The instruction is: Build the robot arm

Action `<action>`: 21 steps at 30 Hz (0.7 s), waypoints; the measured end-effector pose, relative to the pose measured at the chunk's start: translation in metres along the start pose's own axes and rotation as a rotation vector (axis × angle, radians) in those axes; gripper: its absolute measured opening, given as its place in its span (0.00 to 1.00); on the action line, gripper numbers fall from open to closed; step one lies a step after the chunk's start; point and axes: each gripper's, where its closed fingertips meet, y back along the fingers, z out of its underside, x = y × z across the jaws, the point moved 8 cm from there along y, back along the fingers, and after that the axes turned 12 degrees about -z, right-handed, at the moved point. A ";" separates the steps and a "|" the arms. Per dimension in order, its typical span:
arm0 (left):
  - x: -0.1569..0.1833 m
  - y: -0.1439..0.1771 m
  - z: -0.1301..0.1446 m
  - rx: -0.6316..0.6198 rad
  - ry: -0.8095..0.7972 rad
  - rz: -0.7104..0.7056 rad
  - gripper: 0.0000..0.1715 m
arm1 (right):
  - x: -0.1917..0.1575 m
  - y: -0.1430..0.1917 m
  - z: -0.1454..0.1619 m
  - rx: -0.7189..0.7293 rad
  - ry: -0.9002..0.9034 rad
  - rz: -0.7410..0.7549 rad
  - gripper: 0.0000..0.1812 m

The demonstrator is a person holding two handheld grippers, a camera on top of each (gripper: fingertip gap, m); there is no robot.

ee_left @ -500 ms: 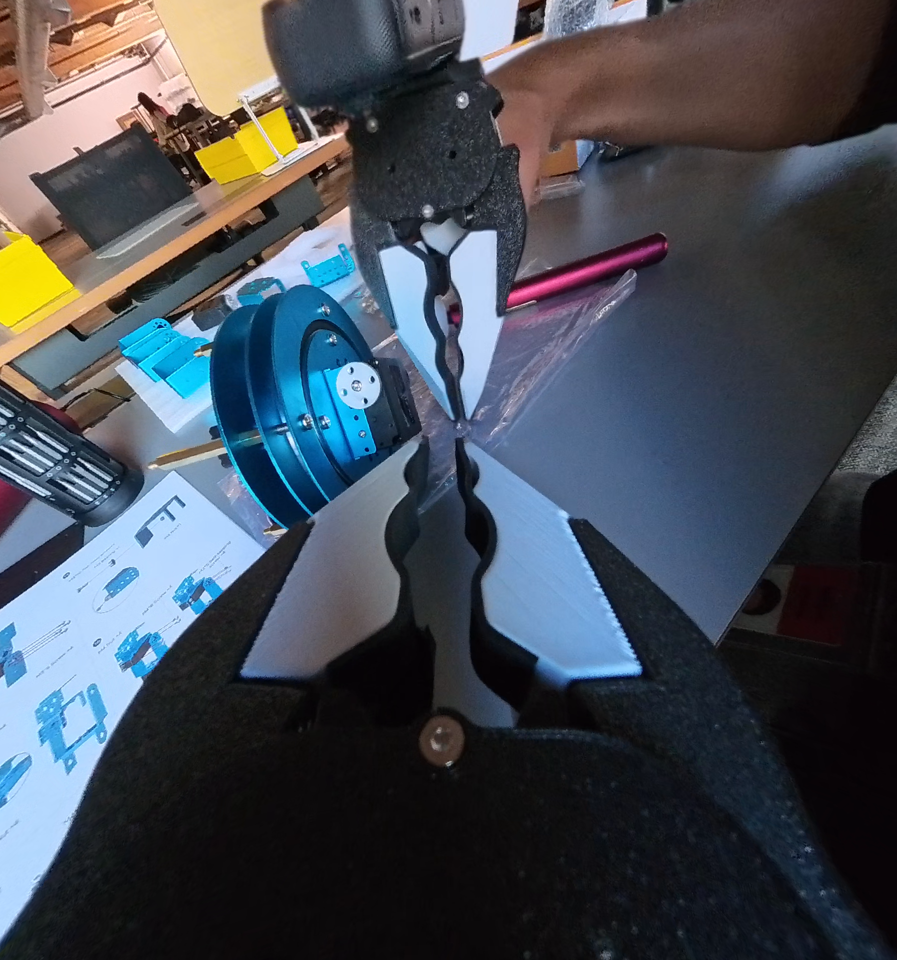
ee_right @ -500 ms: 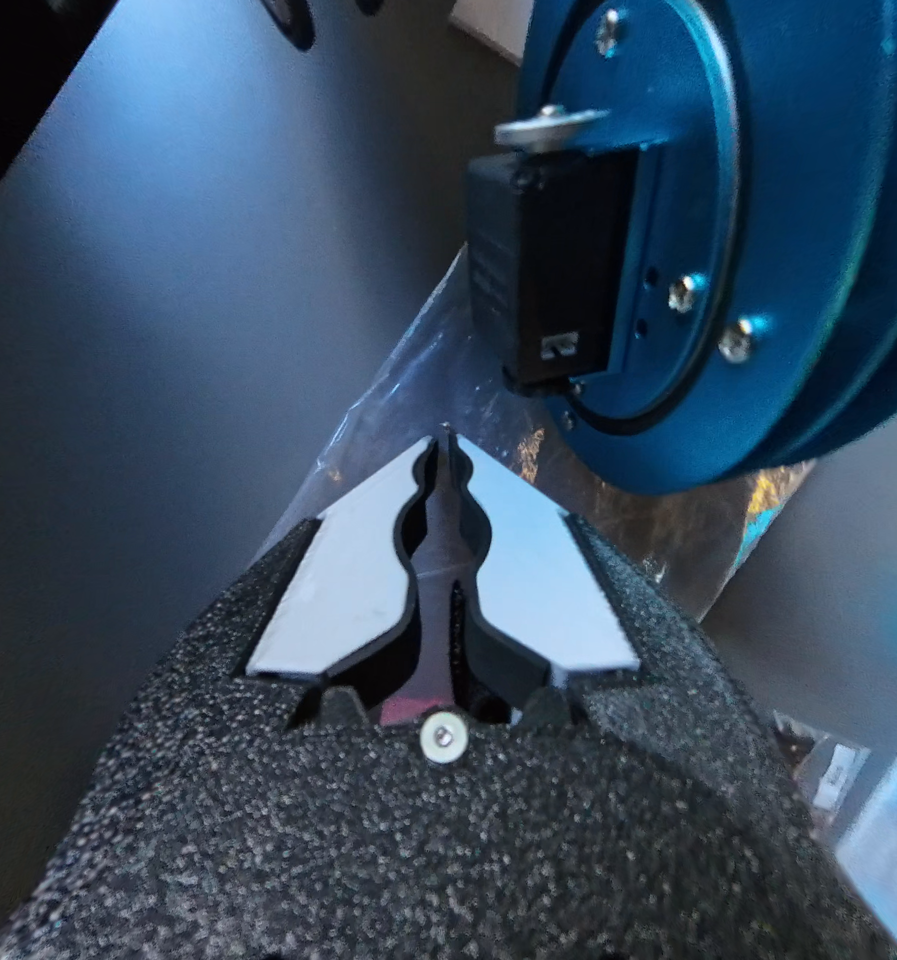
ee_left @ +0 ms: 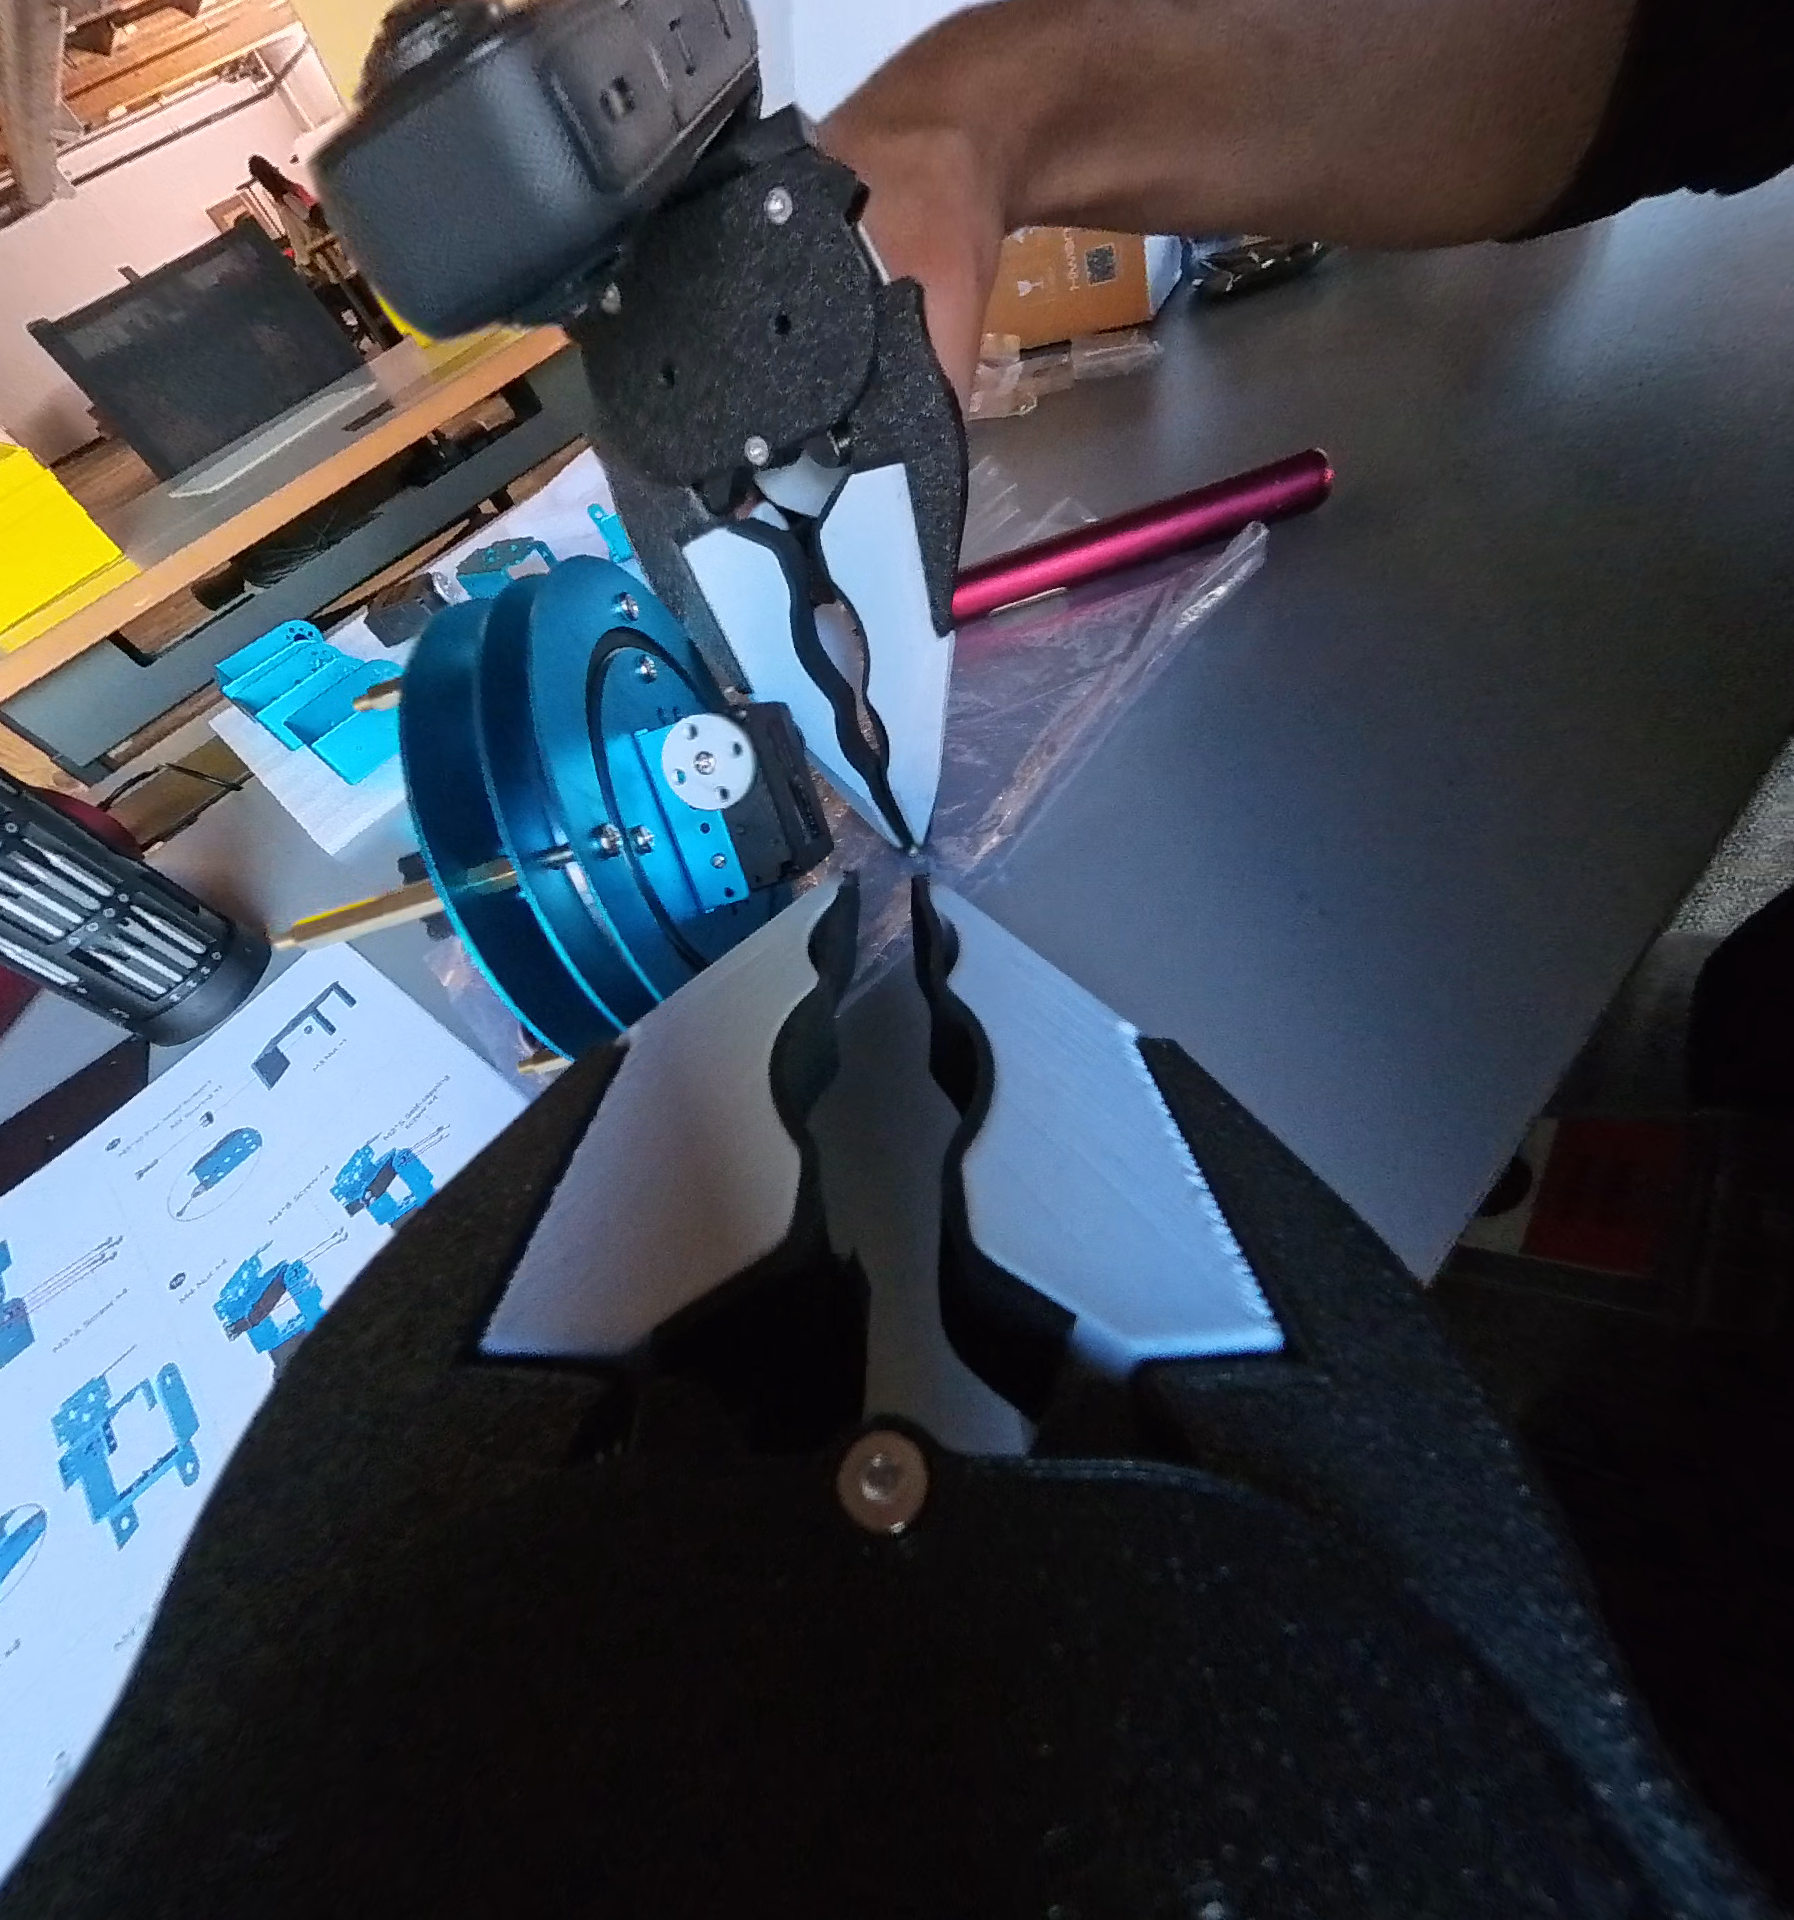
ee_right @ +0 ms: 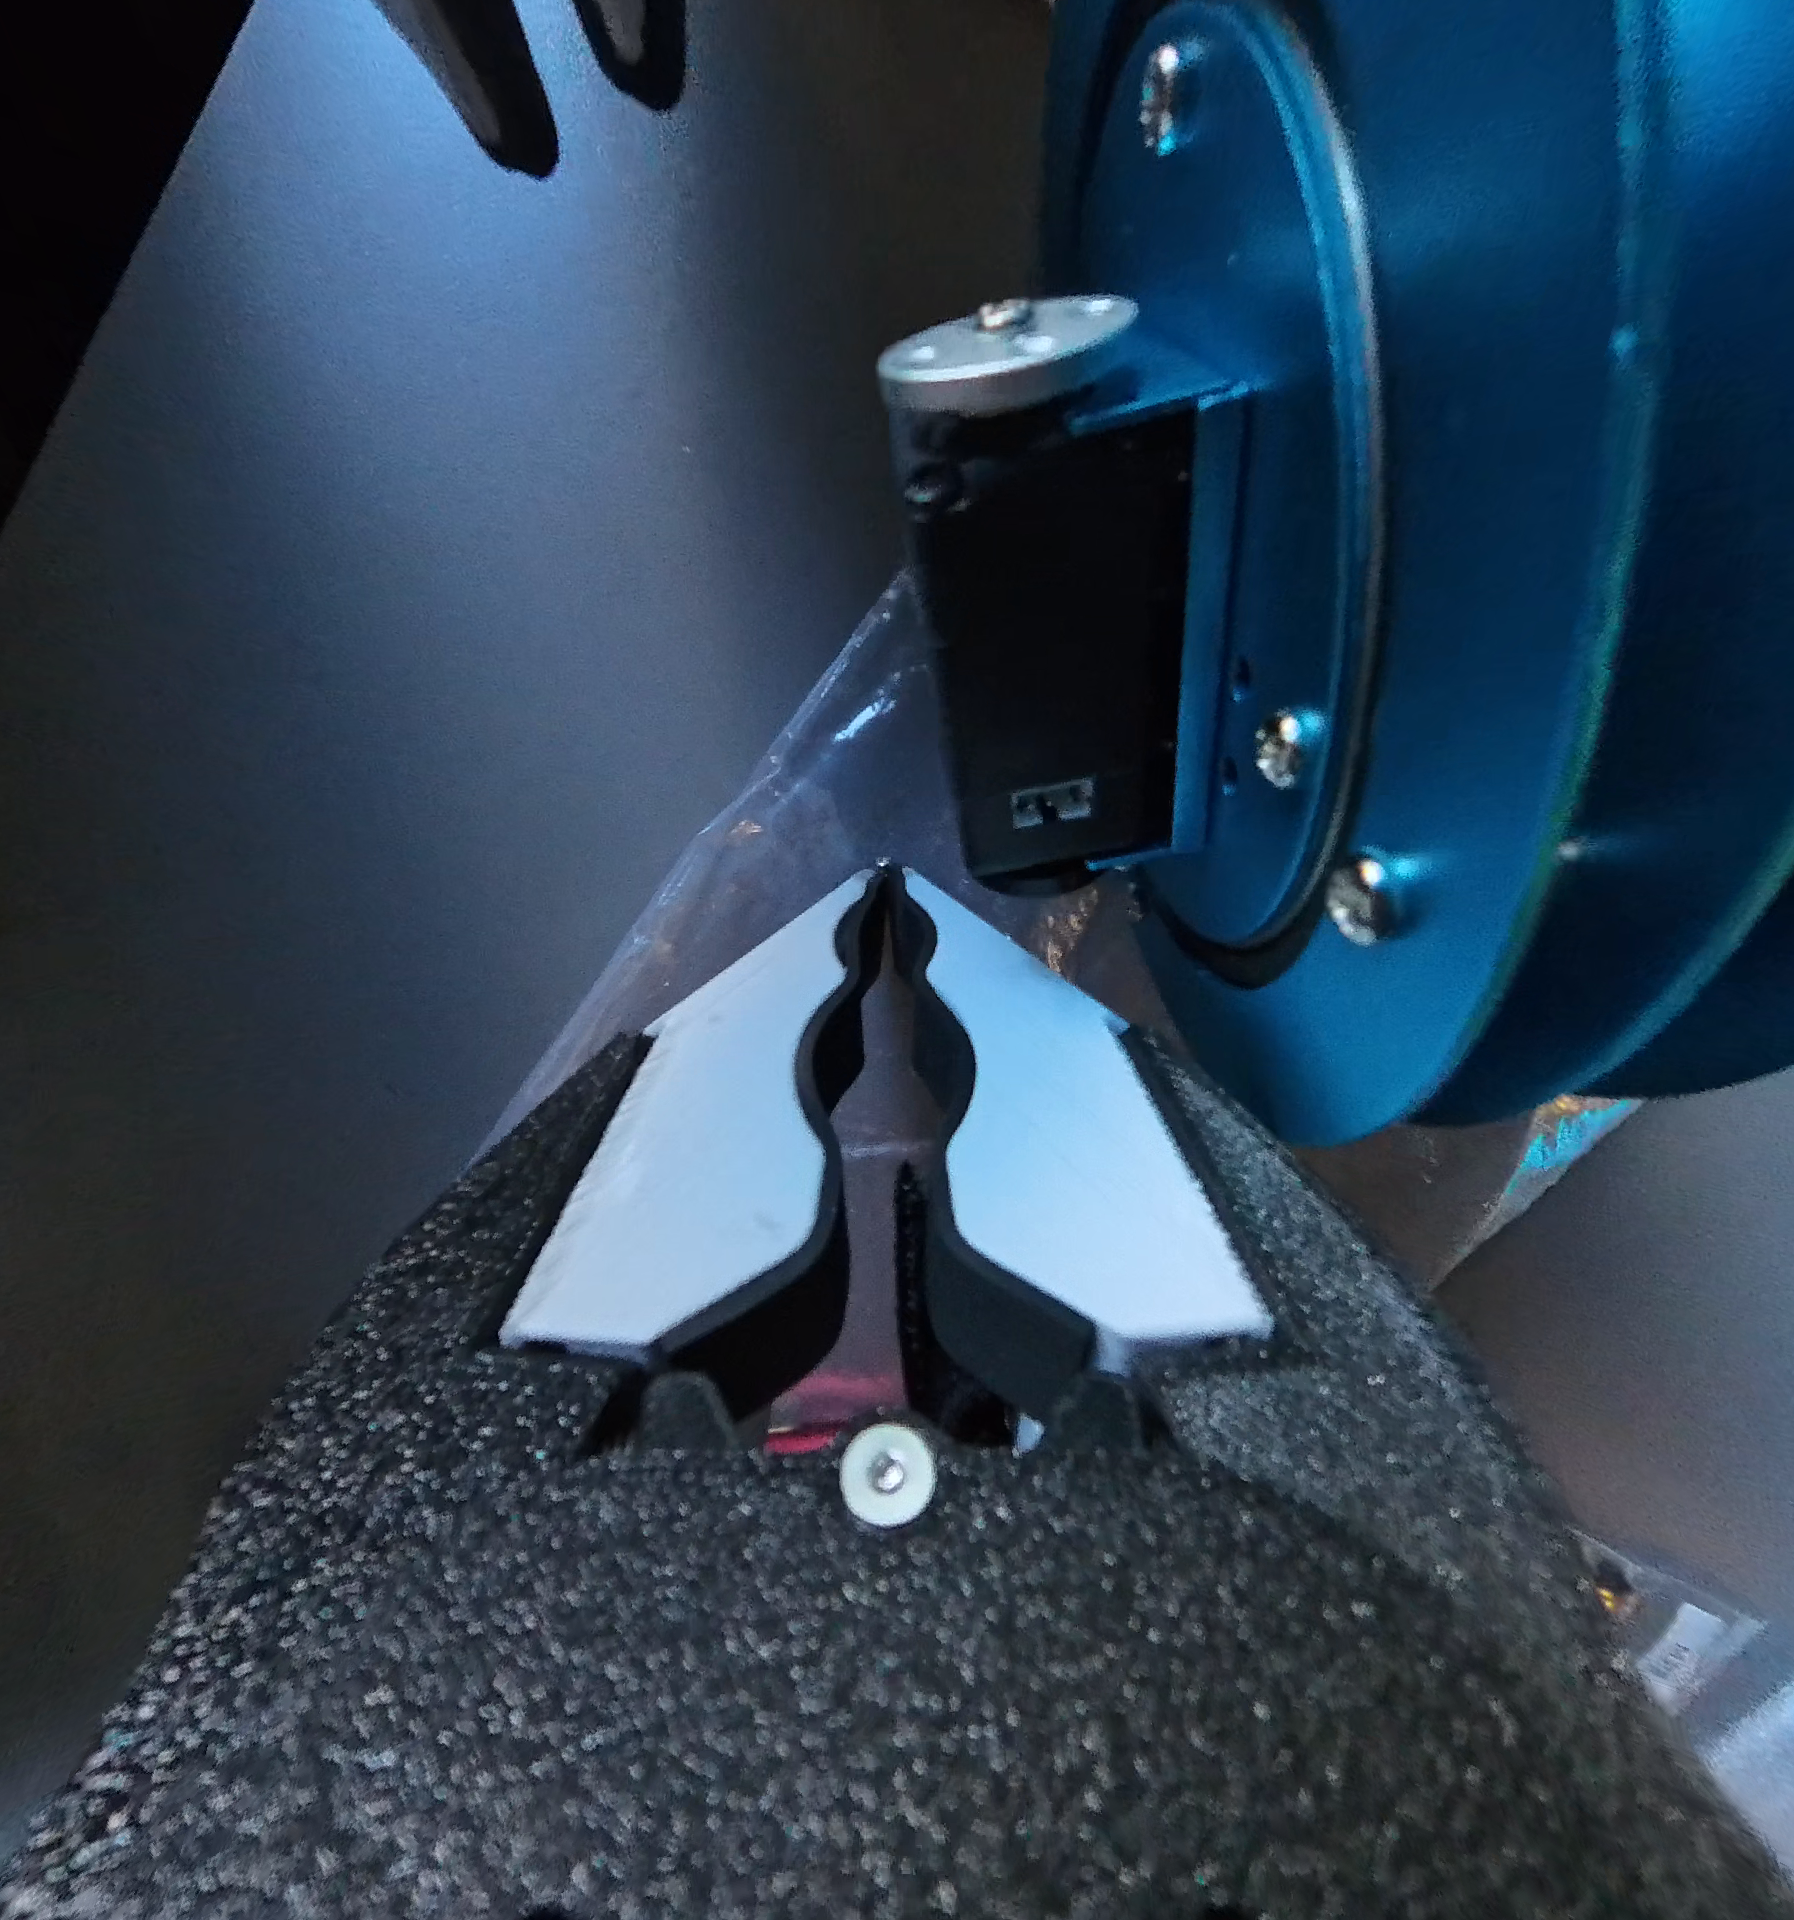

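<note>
While my right tongs (ee_right: 888, 883) pinch the clear plastic bag (ee_left: 1059, 707) beside the blue wheel (ee_left: 560, 800) on the desk (ee_left: 1392, 831), my left tongs (ee_left: 882, 904) hover just apart, slightly spread.

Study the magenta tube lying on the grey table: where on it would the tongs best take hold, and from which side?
Grip the magenta tube mid-length on its bare far stretch, coming from above with the fingers straddling it. It lies flat on the grey table, round and slim. Its near end sits behind the right tongs and by the clear plastic bag.
</note>
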 end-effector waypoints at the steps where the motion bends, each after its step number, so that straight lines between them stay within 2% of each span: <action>1: -0.001 -0.001 0.000 -0.007 0.009 -0.006 0.05 | 0.000 0.000 0.000 0.006 0.002 -0.001 0.00; 5: -0.009 -0.003 0.001 -0.025 0.068 -0.031 0.05 | -0.004 -0.001 0.002 0.026 0.036 0.053 0.00; 8: -0.015 -0.006 0.000 -0.050 0.177 -0.029 0.06 | -0.009 0.004 0.001 0.078 0.050 0.104 0.00; 12: -0.016 -0.008 -0.007 -0.022 0.381 0.052 0.08 | -0.025 0.019 -0.012 0.183 0.106 0.210 0.00; 14: -0.014 -0.011 -0.008 -0.025 0.429 0.076 0.10 | -0.038 0.029 -0.024 0.236 0.164 0.278 0.00; 16: -0.015 -0.014 -0.005 -0.076 0.413 0.041 0.11 | -0.048 0.033 -0.031 0.233 0.191 0.304 0.00; 18: -0.015 -0.013 0.000 -0.117 0.369 0.014 0.11 | -0.047 0.029 -0.023 0.152 0.131 0.290 0.00; 21: -0.011 -0.007 0.000 -0.087 0.337 0.022 0.11 | -0.033 0.019 -0.003 0.177 -0.003 0.277 0.00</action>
